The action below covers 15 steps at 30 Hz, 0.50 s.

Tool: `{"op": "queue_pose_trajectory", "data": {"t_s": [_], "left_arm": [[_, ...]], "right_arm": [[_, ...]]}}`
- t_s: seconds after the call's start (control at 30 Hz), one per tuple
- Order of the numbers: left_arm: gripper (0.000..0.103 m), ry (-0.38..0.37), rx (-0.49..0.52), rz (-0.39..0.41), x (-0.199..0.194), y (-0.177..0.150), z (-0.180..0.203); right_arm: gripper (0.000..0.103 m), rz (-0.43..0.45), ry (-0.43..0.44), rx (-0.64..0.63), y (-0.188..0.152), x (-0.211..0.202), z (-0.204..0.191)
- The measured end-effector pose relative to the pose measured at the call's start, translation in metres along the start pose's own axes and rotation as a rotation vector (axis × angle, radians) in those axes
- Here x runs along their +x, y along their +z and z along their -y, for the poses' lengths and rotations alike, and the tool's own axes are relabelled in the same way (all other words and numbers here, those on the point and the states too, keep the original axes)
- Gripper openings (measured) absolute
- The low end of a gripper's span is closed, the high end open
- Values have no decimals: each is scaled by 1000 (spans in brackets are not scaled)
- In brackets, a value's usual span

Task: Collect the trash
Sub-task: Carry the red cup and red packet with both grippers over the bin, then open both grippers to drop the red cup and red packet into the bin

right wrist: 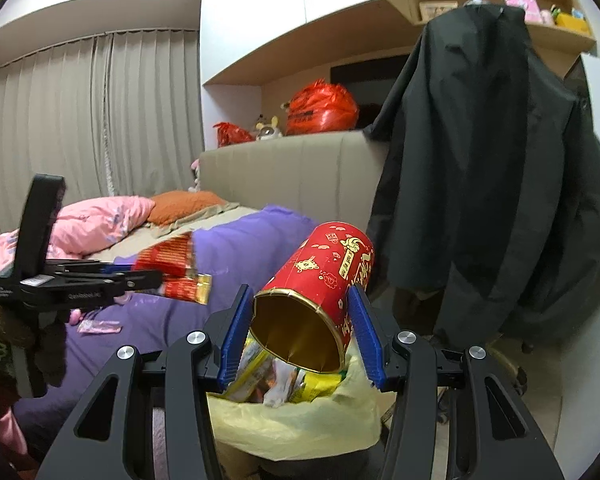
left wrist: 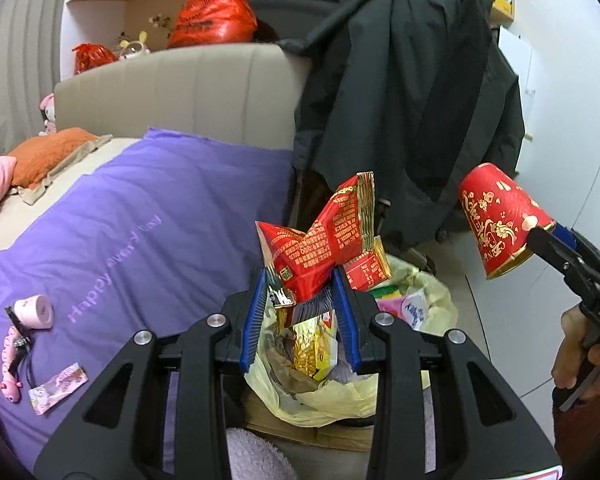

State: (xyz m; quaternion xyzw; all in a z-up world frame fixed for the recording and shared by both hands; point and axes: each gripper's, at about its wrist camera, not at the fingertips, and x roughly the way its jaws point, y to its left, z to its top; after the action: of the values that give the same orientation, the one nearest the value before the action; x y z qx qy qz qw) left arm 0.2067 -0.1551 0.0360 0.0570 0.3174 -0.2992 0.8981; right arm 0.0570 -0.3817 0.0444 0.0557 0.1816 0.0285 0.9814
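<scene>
Both fingers-held items, red wrapper (left wrist: 324, 236) and paper cup (right wrist: 320, 300), hang above the trash bag's rim (right wrist: 300, 420).

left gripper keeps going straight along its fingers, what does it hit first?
Probably the trash in the yellow bag. The left gripper, shut on the red wrapper, points down over the bag's open mouth, so the wrapper likely meets the gold packet on top. Depth is unclear.

Two grippers, each one holding something

The left gripper (left wrist: 300, 284) pinches a red snack wrapper (left wrist: 324, 236) between its blue pads. The right gripper (right wrist: 300, 320) squeezes a red paper cup (right wrist: 320, 288) lying on its side, and a hand (left wrist: 584, 348) grips its handle.
</scene>
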Motion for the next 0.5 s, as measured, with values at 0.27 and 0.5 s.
{"op": "queue_pose_trajectory", "data": {"t_s": [0.27,0.5], "left_arm": [[31,-51,-18,-126,58,-30,-8],[30,-108,55,-273,134,-56,4]], "right_arm": [[46,-130,77,-57,-18,46,-12],[46,-343,50,-105,-53,122,-6]]}}
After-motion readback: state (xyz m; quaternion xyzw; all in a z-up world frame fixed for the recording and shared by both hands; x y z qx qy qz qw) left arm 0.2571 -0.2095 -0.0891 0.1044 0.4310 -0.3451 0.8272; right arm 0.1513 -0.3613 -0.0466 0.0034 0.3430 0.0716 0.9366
